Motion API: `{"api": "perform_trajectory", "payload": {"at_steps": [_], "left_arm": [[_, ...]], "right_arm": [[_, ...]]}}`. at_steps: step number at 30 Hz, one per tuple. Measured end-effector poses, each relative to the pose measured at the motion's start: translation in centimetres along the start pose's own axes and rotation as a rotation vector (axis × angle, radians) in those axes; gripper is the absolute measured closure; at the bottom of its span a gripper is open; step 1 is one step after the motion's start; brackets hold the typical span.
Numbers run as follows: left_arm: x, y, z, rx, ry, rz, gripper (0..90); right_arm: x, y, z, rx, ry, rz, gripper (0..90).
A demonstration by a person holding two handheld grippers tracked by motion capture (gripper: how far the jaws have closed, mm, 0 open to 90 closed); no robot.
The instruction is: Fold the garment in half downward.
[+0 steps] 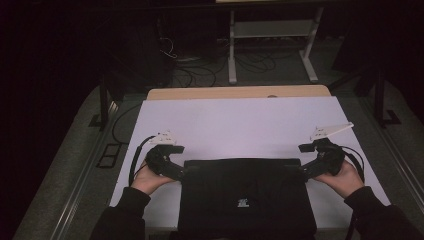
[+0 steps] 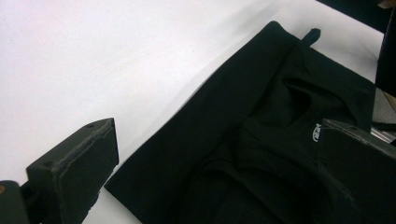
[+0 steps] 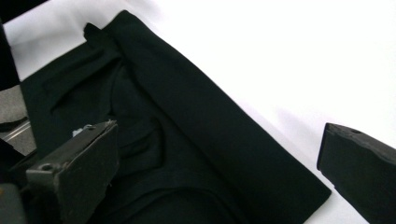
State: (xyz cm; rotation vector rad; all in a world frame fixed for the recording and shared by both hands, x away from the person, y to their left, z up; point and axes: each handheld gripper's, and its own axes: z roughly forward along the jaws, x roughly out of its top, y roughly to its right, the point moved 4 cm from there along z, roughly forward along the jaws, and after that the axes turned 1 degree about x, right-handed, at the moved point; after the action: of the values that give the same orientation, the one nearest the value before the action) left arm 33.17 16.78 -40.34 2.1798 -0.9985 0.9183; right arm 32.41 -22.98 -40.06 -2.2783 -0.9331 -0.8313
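Left gripper [image 1: 186, 171] and right gripper [image 1: 299, 172], jaws apart, at far corners of black garment [image 1: 247, 197] (already folded); grasp pending.

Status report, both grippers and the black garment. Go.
Left gripper open at garment's far left corner. Right gripper open at far right corner. Black garment folded flat on white table, not gripped. Nothing in the way.

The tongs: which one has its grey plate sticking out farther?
The right tongs, at the far right corner of the black garment. Its grey plate juts out long toward the white table's right edge; the left tongs carry a shorter one.
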Motion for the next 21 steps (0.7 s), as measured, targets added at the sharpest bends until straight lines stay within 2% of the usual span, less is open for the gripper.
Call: {"api": "perform_trajectory", "payload": {"at_steps": [7, 11, 15, 19, 21], "left_arm": [[-0.5, -0.9, 1.0, -0.001, -0.039, 0.015, 0.0], [-1.0, -1.4, 1.4, 0.002, -0.046, 0.005, 0.0], [-1.4, -2.0, 1.5, 0.01, -0.033, -0.017, 0.0], [-1.8, -2.5, 1.7, 0.024, -0.05, -0.018, 0.0], [-1.9, -2.7, 1.7, 0.023, -0.042, -0.024, 0.0]], "right_arm": [[0.0, 0.6, 0.6, 0.014, -0.002, -0.005, 0.0], [-0.2, 1.1, 0.9, 0.01, -0.005, 0.001, 0.0], [-0.6, 1.8, 1.2, 0.004, -0.008, 0.016, 0.0], [-1.1, 2.6, 1.4, -0.005, -0.014, 0.032, 0.0], [-1.3, 2.9, 1.4, -0.008, -0.013, 0.042, 0.0]]}}
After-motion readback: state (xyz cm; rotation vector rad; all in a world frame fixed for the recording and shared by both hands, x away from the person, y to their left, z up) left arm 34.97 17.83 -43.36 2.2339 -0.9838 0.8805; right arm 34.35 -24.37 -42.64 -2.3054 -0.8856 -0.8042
